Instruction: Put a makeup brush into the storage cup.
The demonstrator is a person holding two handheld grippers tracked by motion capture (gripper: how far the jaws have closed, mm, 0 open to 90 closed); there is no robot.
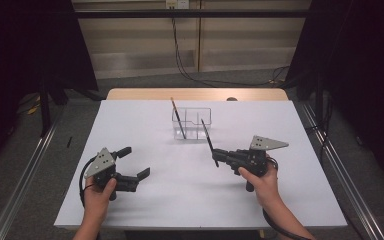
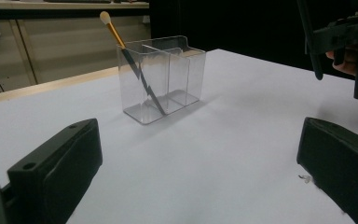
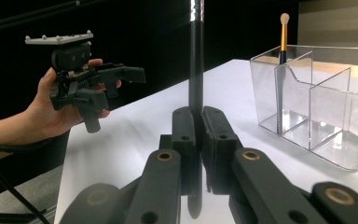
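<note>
While the right gripper clamps a dark brush, left gripper idles open; next: lift and tip it into clear organizer beside gold-handled brush.

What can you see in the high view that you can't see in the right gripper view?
High view alone: the whole white table, the grey floor around it, and the right hand with its right gripper.

Right gripper view alone: a close look at the jaws pinched shut on the black brush.

Both: the clear organizer with the gold-handled brush leaning inside it, and the open left gripper.
</note>
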